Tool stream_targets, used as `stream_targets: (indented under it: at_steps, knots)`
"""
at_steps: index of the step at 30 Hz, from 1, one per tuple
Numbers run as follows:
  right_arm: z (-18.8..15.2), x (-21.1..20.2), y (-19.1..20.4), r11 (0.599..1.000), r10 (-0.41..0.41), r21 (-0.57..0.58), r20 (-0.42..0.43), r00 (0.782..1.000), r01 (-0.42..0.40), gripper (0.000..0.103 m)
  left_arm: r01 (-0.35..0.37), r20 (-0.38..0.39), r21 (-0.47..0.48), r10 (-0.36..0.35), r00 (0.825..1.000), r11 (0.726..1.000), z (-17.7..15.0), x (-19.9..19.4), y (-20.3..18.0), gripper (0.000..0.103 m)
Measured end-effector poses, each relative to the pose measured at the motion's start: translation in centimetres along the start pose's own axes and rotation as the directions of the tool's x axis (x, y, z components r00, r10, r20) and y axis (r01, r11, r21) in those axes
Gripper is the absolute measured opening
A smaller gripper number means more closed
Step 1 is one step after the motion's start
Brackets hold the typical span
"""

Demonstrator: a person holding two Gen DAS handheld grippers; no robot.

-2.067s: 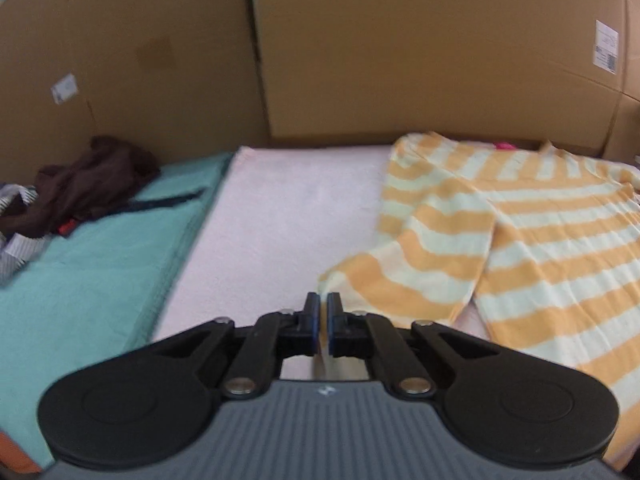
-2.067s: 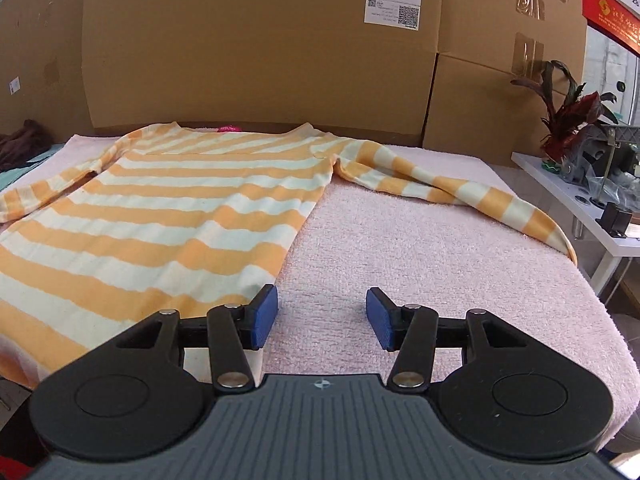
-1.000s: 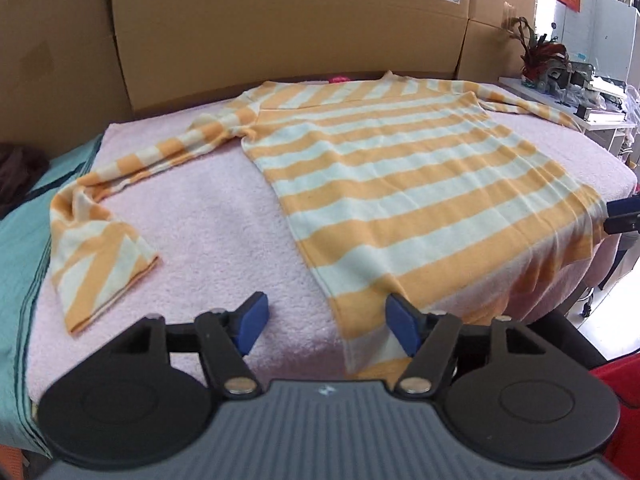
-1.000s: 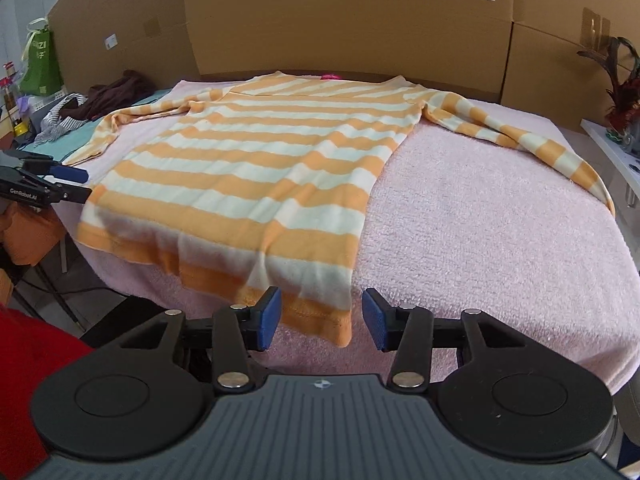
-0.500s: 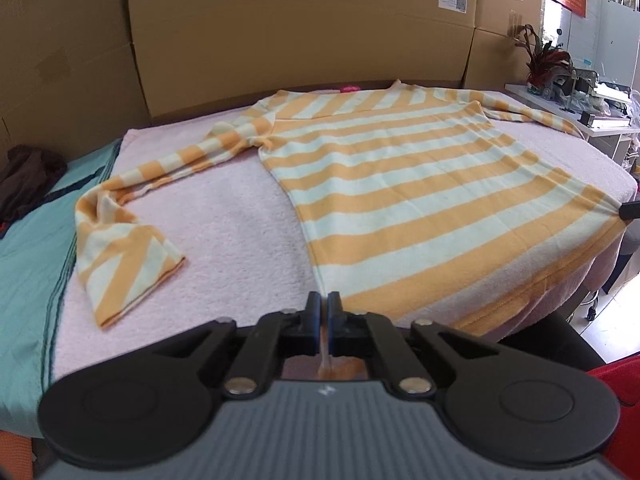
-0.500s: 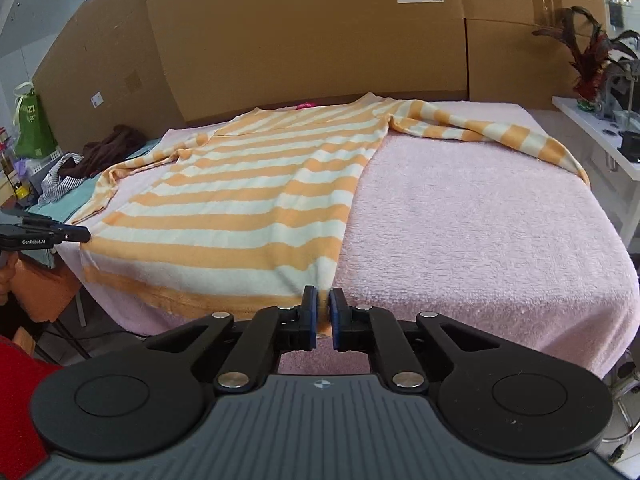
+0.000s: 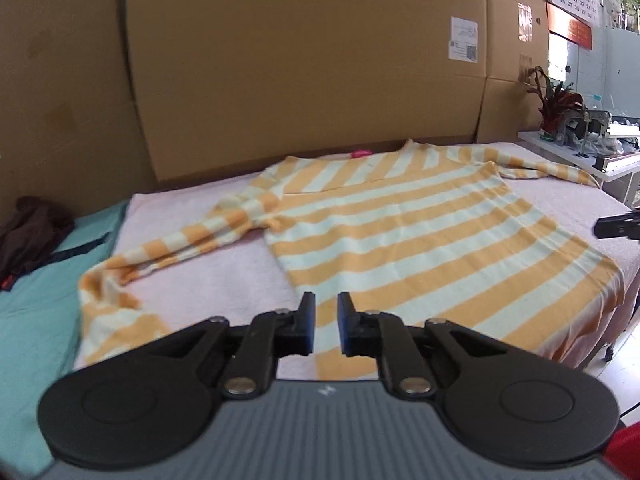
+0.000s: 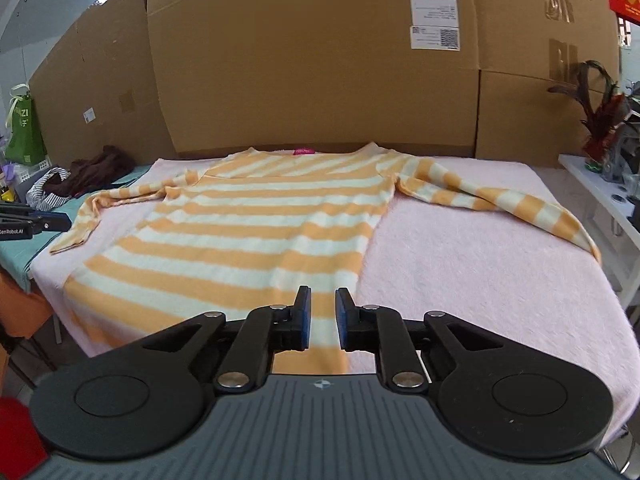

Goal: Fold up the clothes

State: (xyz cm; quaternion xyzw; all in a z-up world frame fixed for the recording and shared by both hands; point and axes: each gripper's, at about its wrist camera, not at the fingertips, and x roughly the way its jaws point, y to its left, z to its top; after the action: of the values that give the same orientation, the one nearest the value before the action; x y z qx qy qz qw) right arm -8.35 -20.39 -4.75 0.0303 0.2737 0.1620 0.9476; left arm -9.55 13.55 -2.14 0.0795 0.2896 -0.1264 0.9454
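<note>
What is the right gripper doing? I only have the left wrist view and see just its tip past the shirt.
Observer: The right gripper has just been opening its jaws. There is a narrow gap and nothing is pinched; the shirt hem lies below it.
Operator: Where does the sleeve on that side end?
Observer: It lies stretched out, with its cuff near the right edge of the pink towel.
Operator: Anything beside the brown pile?
Observer: A striped cloth lies against it.

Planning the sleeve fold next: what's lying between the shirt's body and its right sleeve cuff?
Only bare pink towel fills the wedge between the striped shirt body and the sleeve cuff, in the right wrist view.
</note>
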Motion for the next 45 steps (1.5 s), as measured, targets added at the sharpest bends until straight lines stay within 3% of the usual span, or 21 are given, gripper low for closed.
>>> stream_targets:
  at_steps: [3, 4, 7, 11, 13, 16, 17, 20, 21, 22, 24, 27, 28, 30, 32, 34, 35, 36, 40, 42, 45]
  knots:
    - [0.2, 3.1, 0.2, 0.999, -0.044, 0.014, -0.031, 0.999, 0.044, 0.012, -0.050, -0.042, 0.082, 0.053, 0.998, 0.995, -1.2, 3.3, -2.2, 0.020]
    - [0.1, 3.5, -0.1, 0.997, -0.070, 0.018, -0.036, 0.997, 0.071, 0.006, -0.059, -0.043, 0.103, 0.064, 0.997, 0.993, -1.7, 3.4, -2.5, 0.021]
    - [0.0, 3.3, -1.0, 0.988, -0.155, 0.006, -0.059, 0.986, 0.155, 0.000, -0.071, -0.056, 0.125, 0.078, 0.995, 0.990, -2.4, 2.0, -1.4, 0.026]
    - [2.2, 3.3, -1.4, 0.996, -0.069, 0.056, 0.001, 0.998, 0.069, 0.012, -0.104, -0.003, 0.125, 0.105, 0.994, 0.987, 0.5, 3.1, -0.4, 0.029]
    - [3.9, 6.0, -1.4, 0.996, -0.070, 0.060, -0.003, 0.998, 0.070, 0.012, -0.112, -0.004, 0.099, 0.113, 0.994, 0.989, 2.0, 5.6, -0.2, 0.056]
    - [5.6, 11.0, -1.7, 0.993, -0.092, 0.069, -0.091, 0.992, 0.098, 0.012, -0.129, -0.036, 0.071, 0.132, 0.991, 0.989, 3.0, 8.7, 0.3, 0.049]
    - [5.6, 11.8, -2.3, 0.991, -0.104, 0.078, -0.097, 0.990, 0.112, 0.006, -0.134, -0.052, 0.064, 0.137, 0.989, 0.989, 2.9, 9.5, 0.6, 0.051]
    - [6.2, 11.9, -3.8, 0.970, -0.228, 0.062, -0.087, 0.970, 0.234, 0.000, -0.115, -0.062, 0.046, 0.117, 0.991, 0.992, 2.4, 9.0, 1.5, 0.052]
    - [6.6, 11.7, -4.1, 0.971, -0.217, 0.082, -0.078, 0.973, 0.224, 0.000, -0.115, -0.063, 0.052, 0.119, 0.991, 0.992, 2.5, 8.8, 1.5, 0.053]
    - [7.0, 11.5, -4.4, 0.972, -0.207, 0.102, -0.070, 0.976, 0.213, 0.010, -0.121, -0.050, 0.066, 0.124, 0.991, 0.990, 3.0, 8.9, 1.3, 0.053]
    - [8.1, 12.4, -3.8, 0.978, -0.173, 0.108, -0.057, 0.983, 0.178, 0.011, -0.129, -0.011, 0.088, 0.130, 0.991, 0.988, 4.4, 9.1, 0.6, 0.050]
    - [9.2, 15.7, -3.0, 0.987, -0.119, 0.099, -0.099, 0.988, 0.129, 0.011, -0.135, -0.017, 0.108, 0.138, 0.990, 0.985, 5.9, 11.7, 0.2, 0.062]
    - [9.3, 16.6, -3.2, 0.986, -0.118, 0.101, -0.108, 0.987, 0.129, 0.010, -0.149, -0.038, 0.112, 0.154, 0.987, 0.982, 6.0, 12.8, 0.4, 0.061]
    - [9.3, 17.3, -4.2, 0.980, -0.158, 0.102, -0.105, 0.982, 0.169, 0.002, -0.139, -0.054, 0.071, 0.143, 0.988, 0.988, 5.6, 13.4, 1.7, 0.065]
    - [9.5, 17.0, -5.4, 0.962, -0.252, 0.079, -0.109, 0.962, 0.261, 0.000, -0.118, -0.056, 0.016, 0.119, 0.991, 0.993, 5.2, 13.5, 3.1, 0.068]
    - [10.0, 16.7, -5.9, 0.957, -0.258, 0.105, -0.121, 0.959, 0.271, 0.000, -0.126, -0.044, -0.025, 0.125, 0.991, 0.992, 4.8, 13.7, 3.7, 0.080]
    - [10.3, 16.6, -6.0, 0.956, -0.250, 0.124, -0.129, 0.960, 0.266, 0.001, -0.126, -0.040, -0.029, 0.125, 0.991, 0.992, 4.8, 13.8, 3.7, 0.080]
    - [10.7, 16.5, -5.6, 0.962, -0.221, 0.134, -0.119, 0.968, 0.237, 0.011, -0.127, -0.038, -0.025, 0.126, 0.991, 0.992, 4.8, 13.8, 3.6, 0.080]
    - [11.7, 18.5, -2.2, 0.991, -0.077, 0.096, -0.116, 0.990, 0.088, 0.018, -0.161, -0.022, 0.017, 0.161, 0.987, 0.987, 4.6, 13.6, 2.7, 0.080]
    - [11.6, 20.3, -2.1, 0.992, -0.105, 0.062, -0.139, 0.985, 0.114, 0.015, -0.175, -0.011, 0.037, 0.176, 0.984, 0.984, 4.5, 13.5, 2.4, 0.080]
    - [11.7, 21.1, -3.5, 0.974, -0.225, 0.019, -0.090, 0.970, 0.227, 0.006, -0.181, -0.006, 0.038, 0.181, 0.983, 0.983, 4.4, 13.3, 2.3, 0.080]
